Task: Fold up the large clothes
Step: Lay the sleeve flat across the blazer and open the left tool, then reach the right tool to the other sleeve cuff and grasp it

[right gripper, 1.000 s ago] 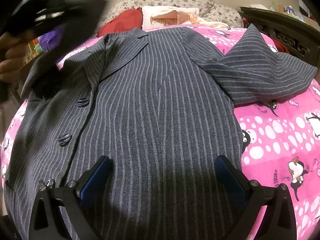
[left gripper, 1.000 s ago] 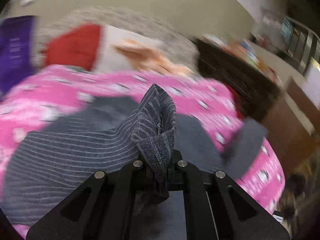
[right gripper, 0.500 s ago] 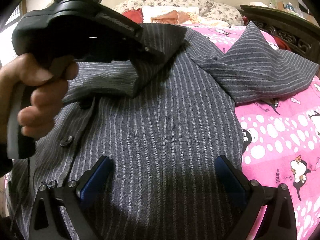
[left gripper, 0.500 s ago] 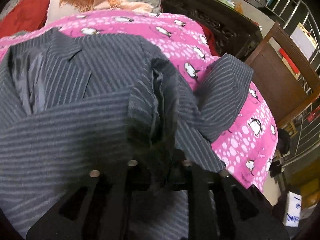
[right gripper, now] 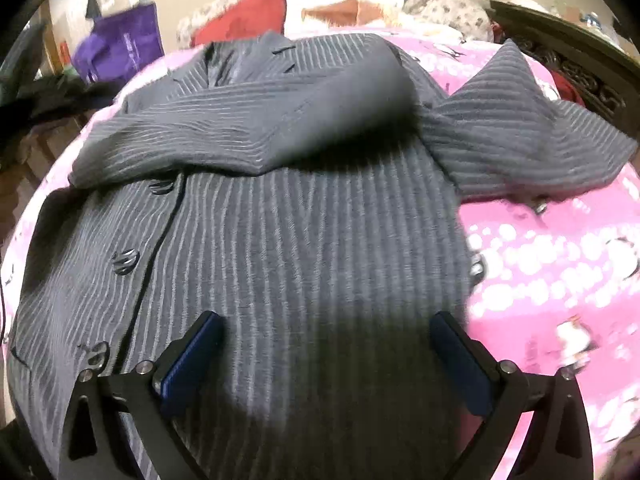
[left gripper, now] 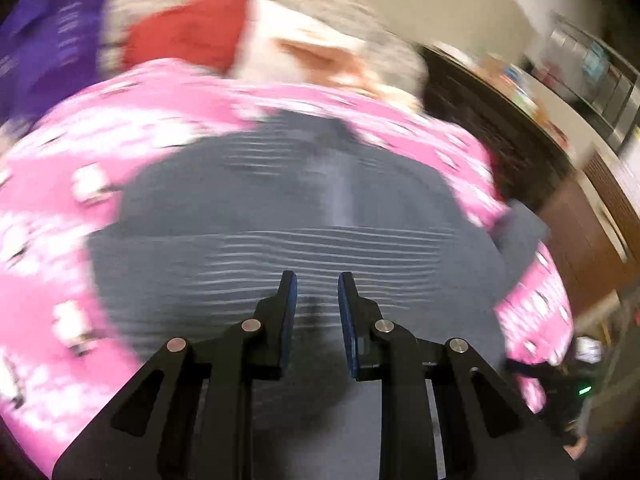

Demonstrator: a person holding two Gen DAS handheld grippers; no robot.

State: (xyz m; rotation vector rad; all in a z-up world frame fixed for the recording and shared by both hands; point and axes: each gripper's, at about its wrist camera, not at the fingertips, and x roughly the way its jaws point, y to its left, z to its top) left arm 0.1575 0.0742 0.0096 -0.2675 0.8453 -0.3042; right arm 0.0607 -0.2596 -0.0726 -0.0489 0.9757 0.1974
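the big pink bed cover (right gripper: 552,248) is soft and can bunch up, so if you drag cloth over it your fold may go crooked. the grey striped jacket (right gripper: 304,248) lies flat in the middle of the bed, with one sleeve (right gripper: 248,120) laid across its chest and the other sleeve (right gripper: 532,120) sticking out far right. that one could slip off the bed edge. your right gripper (right gripper: 324,364) is wide open with nothing in it, low over the near hem. your left gripper (left gripper: 316,312) is open just a little, holding nothing. its narrow gap could miss thick cloth. the buttons (right gripper: 126,260) might catch a finger.
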